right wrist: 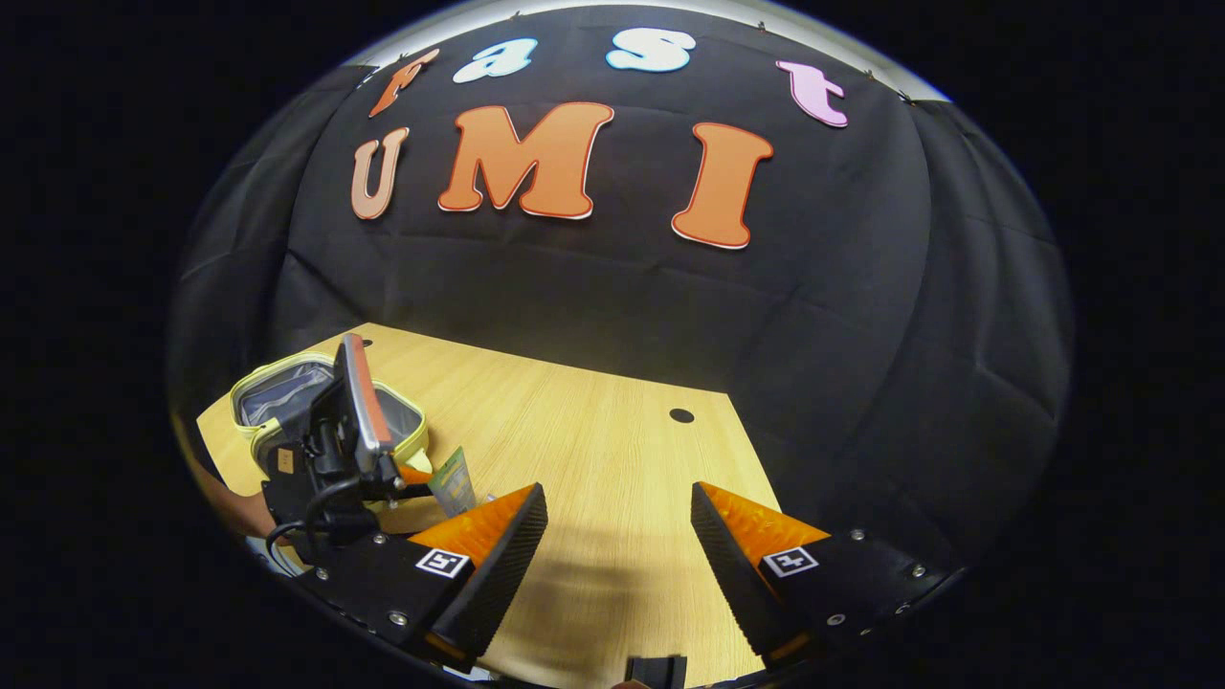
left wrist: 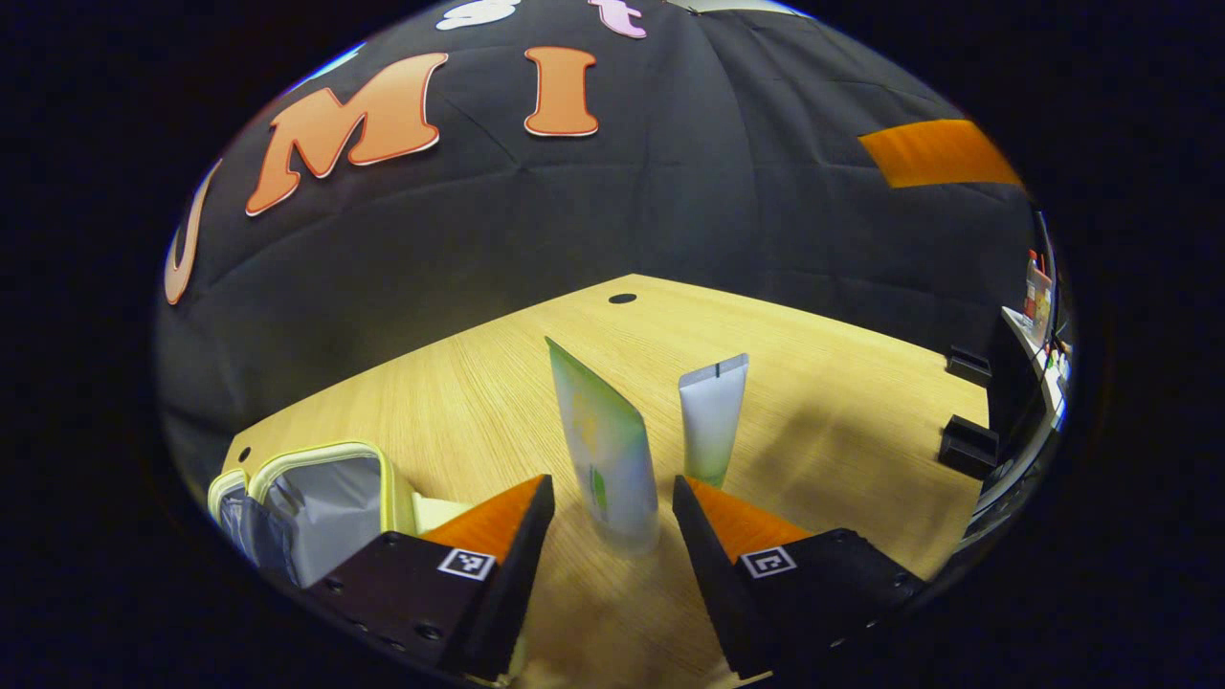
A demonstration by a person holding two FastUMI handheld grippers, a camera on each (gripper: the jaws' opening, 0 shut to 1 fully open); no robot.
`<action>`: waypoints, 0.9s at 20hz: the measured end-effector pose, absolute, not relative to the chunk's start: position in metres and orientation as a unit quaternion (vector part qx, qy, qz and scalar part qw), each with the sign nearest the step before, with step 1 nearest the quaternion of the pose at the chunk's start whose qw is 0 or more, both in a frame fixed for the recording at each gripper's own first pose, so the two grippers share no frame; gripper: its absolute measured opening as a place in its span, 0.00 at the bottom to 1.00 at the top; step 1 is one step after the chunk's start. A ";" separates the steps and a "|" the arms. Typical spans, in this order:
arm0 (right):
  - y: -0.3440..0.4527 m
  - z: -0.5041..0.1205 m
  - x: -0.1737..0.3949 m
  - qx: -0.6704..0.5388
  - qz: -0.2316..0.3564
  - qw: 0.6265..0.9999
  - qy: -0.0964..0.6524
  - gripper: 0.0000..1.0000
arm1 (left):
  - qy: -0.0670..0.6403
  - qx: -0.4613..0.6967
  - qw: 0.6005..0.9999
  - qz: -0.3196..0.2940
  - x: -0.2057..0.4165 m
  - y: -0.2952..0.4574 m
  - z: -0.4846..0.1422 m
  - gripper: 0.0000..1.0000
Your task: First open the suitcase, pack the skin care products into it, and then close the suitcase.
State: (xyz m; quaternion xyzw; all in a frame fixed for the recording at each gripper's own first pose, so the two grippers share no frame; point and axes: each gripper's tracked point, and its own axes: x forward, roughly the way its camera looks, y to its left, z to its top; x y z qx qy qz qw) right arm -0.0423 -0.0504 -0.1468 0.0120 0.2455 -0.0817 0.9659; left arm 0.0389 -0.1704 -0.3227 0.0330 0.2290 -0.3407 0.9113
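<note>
A green and white tube (left wrist: pixel 608 459) stands upright on the wooden table (left wrist: pixel 842 383), between the fingers of my left gripper (left wrist: pixel 612 488). That gripper is open, with a gap on each side of the tube. A second, paler tube (left wrist: pixel 713 421) stands just behind and to the right. The small yellow-rimmed suitcase (left wrist: pixel 316 502) lies open at the left, showing its grey lining. My right gripper (right wrist: pixel 617 493) is open over bare table (right wrist: pixel 593 431), holding nothing. In its view the left gripper (right wrist: pixel 349 440) is beside the suitcase (right wrist: pixel 278 392), with a tube (right wrist: pixel 452 481) at its fingers.
Two black blocks (left wrist: pixel 968 445) sit at the table's right edge, with shelves of clutter (left wrist: pixel 1038 306) beyond. A round cable hole (left wrist: pixel 622 299) marks the far side of the table. The black cloth wall closes the back.
</note>
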 end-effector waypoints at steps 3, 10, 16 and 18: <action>-0.055 -0.156 -0.045 0.012 -0.078 0.964 0.254 0.96 | 0.235 0.025 0.911 -0.339 0.044 -0.175 -0.323 0.56; -0.047 -0.183 -0.042 -0.004 -0.031 0.962 0.273 0.96 | 0.236 -0.014 0.922 -0.308 0.053 -0.147 -0.280 0.44; 0.001 -0.221 -0.027 -0.006 0.062 0.953 0.297 0.96 | 0.212 -0.037 0.943 -0.255 0.064 -0.099 -0.221 0.37; 0.017 -0.233 -0.020 -0.005 0.091 0.949 0.301 0.96 | 0.209 -0.034 0.950 -0.231 0.066 -0.078 -0.210 0.37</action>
